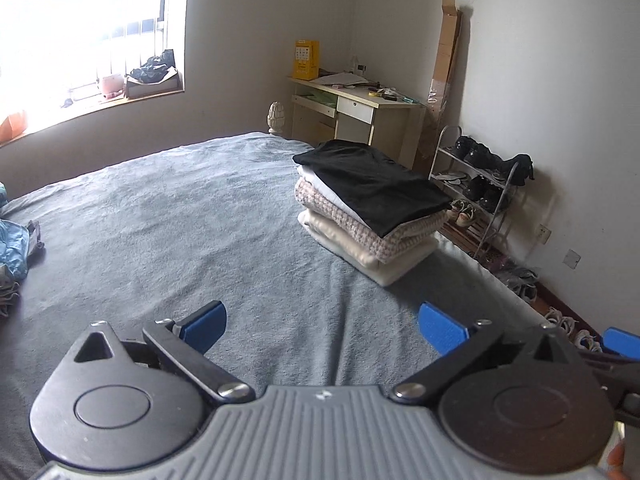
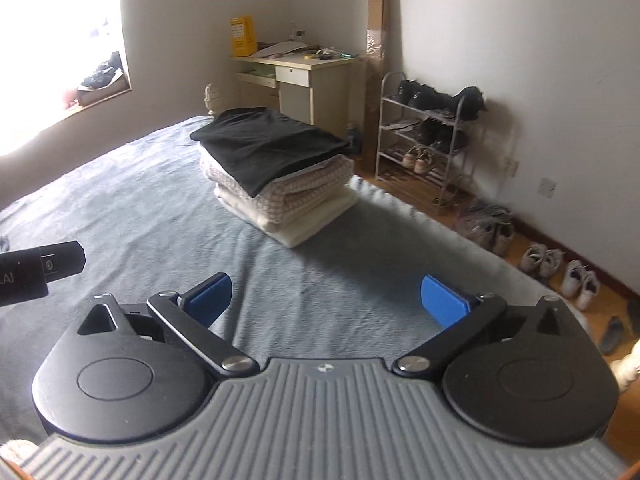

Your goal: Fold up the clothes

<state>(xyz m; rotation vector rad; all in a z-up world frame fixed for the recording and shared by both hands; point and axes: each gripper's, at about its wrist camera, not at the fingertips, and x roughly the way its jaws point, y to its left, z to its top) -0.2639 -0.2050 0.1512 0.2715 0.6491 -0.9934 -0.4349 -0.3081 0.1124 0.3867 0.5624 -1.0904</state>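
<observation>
stack of folded clothes on bed near desk-side corner | long axis slanting toward desk | left gripper spread wide, empty | right gripper spread wide, empty

Black top over pink-checked and cream folds, grey-blue bedspread.
</observation>
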